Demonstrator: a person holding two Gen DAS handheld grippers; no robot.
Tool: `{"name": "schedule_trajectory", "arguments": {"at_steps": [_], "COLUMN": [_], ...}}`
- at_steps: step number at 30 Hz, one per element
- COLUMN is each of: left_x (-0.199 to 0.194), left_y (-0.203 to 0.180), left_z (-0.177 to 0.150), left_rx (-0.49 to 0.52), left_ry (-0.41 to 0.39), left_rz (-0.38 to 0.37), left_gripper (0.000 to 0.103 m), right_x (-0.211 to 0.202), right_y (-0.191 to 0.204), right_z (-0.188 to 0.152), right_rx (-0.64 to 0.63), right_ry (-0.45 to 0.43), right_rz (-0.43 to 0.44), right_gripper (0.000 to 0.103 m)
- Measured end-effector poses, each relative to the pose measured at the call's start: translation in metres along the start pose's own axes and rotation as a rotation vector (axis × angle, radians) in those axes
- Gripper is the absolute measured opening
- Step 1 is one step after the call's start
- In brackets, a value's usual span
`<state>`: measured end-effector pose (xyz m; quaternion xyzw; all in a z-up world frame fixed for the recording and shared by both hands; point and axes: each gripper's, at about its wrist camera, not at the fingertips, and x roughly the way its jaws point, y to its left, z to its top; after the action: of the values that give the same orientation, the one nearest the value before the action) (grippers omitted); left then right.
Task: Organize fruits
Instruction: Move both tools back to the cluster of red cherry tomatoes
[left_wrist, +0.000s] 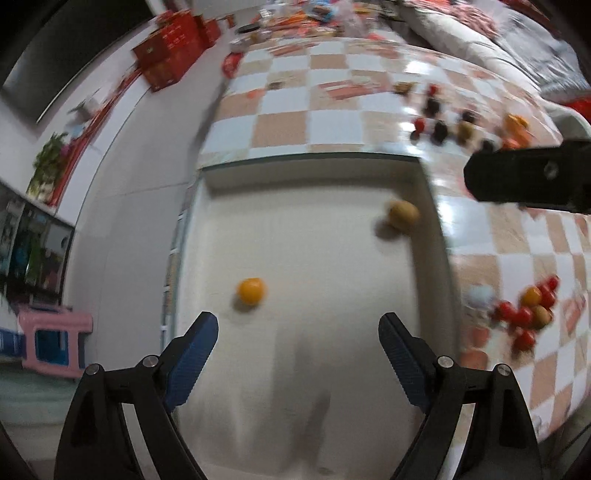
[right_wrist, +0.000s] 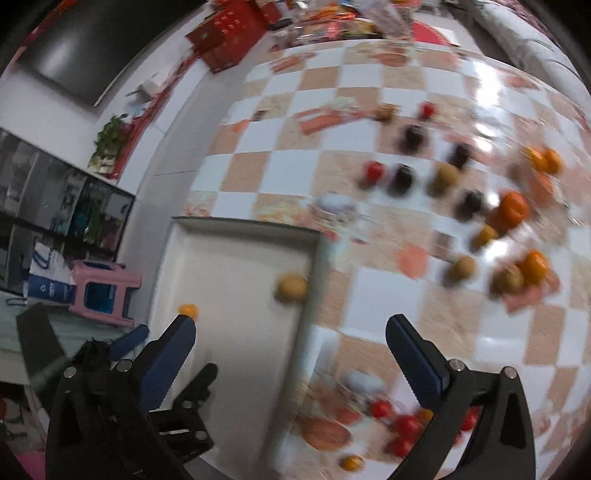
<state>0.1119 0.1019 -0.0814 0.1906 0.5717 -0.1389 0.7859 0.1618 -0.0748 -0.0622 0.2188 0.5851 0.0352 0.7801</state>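
A white tray (left_wrist: 229, 229) lies at the table's left edge; it also shows in the right wrist view (right_wrist: 207, 266). In it lie a small orange fruit (left_wrist: 251, 291) and a brown kiwi (left_wrist: 403, 215) by the right wall. My left gripper (left_wrist: 298, 334) is open and empty above the tray's near part. My right gripper (right_wrist: 290, 339) is open and empty over the tray's right wall. Scattered fruits lie on the checkered table: cherry tomatoes (right_wrist: 404, 424), oranges (right_wrist: 511, 210), kiwis (right_wrist: 461, 268), dark plums (right_wrist: 402, 177).
The right gripper's body (left_wrist: 532, 177) shows at the right of the left wrist view; the left gripper (right_wrist: 129, 398) sits low left in the right wrist view. Red boxes (left_wrist: 173, 55) stand on the floor beyond. A pink stool (right_wrist: 103, 291) stands left of the table.
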Motion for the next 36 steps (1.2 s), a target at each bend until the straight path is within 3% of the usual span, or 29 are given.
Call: {"name": "schedule_trajectory", "arguments": {"at_steps": [9,16,25,36], "left_x": [-0.026,-0.021,-0.008,0.024], "left_y": [-0.071,-0.105,-0.146,-0.157], "left_z": [-0.004,0.001,-0.001,0.005], "left_rx": [0.158,0.201,0.321,0.371], "left_ry": [-0.013,-0.008,-0.020,0.005], "left_rz": [-0.089,-0.127,-0.131,-0.120], "left_gripper": [0.090,0.090,0.090,0.090], "right_x": [-0.036,-0.047,-0.048,-0.033], "right_y": [-0.086,-0.145,-0.171,-0.177], "right_z": [-0.064,-0.102,-0.111,-0.098], "right_rx": [0.168,0.297,0.269,0.209], "right_ry": [0.048,0.073,0.080,0.082], "right_rz": [-0.099,-0.180,-0.245,-0.284], "right_gripper": [0.103,0.103,0.103,0.102]}}
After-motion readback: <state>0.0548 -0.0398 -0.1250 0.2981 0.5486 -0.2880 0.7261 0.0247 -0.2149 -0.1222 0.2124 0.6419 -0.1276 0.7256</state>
